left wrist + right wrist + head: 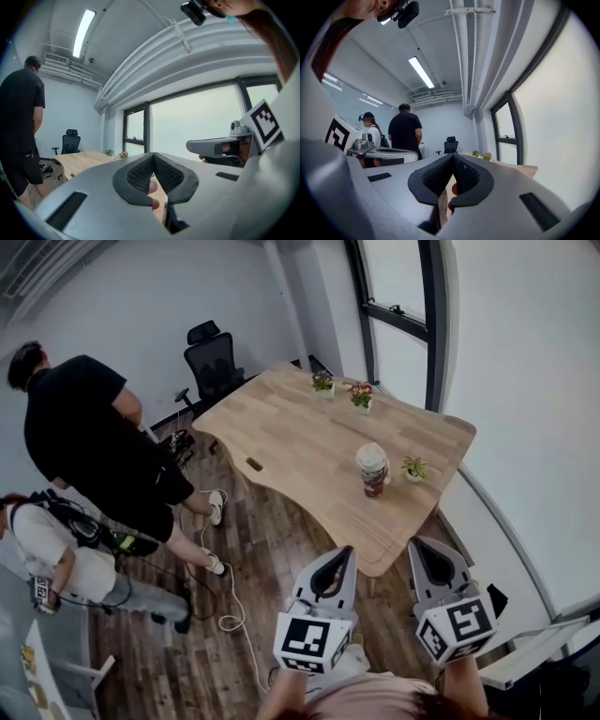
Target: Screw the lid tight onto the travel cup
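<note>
3 distant views, 1 shared table [281, 427]

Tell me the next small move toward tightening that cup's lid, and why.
Probably bring both grippers forward toward the travel cup. The left gripper and right gripper are both shut and empty. They are held over the floor, short of the table, while the cup stands apart on it, beyond either gripper.

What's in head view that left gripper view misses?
Head only: travel cup clearly standing on the table, crouching person in white, white cable on the floor. Left gripper only: ceiling light, and the left claw seen shut and empty. Both: table, office chair, person in black, right claw.
</note>
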